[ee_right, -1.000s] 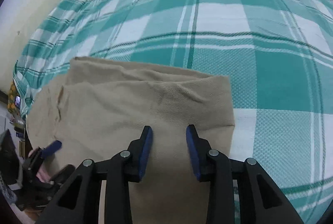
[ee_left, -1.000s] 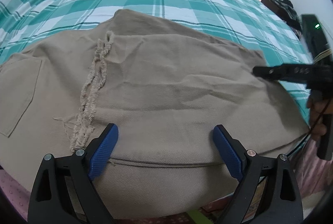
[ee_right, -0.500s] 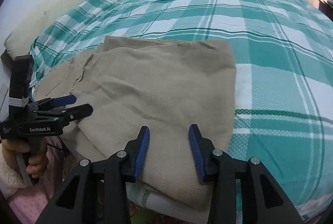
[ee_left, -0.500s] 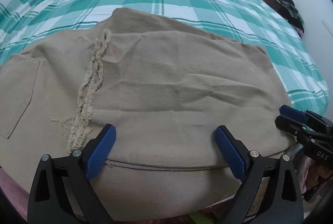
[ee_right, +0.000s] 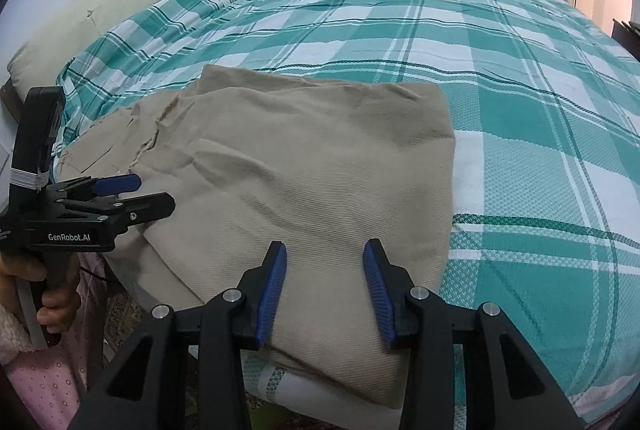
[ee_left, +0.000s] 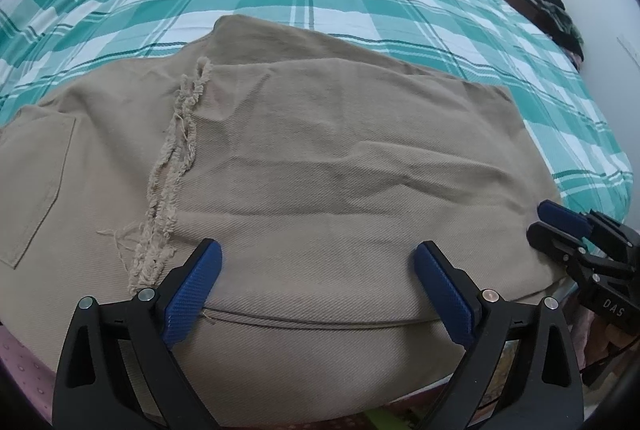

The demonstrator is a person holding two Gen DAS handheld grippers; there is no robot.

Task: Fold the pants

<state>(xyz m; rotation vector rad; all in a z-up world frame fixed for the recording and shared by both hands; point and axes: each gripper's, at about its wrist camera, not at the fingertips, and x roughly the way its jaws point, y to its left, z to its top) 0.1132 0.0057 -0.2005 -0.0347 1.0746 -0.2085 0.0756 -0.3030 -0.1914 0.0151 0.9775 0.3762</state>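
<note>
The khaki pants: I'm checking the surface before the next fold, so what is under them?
The pants lie on a green-and-white checked bedspread, visible all around them. The part beneath the cloth is covered.

"GenRobot.AI" was printed white on the left gripper (ee_right: 132, 195) body, lower left of right-wrist view. "DAS" read upside down on the right gripper (ee_left: 552, 226), lower right of left-wrist view.
</note>
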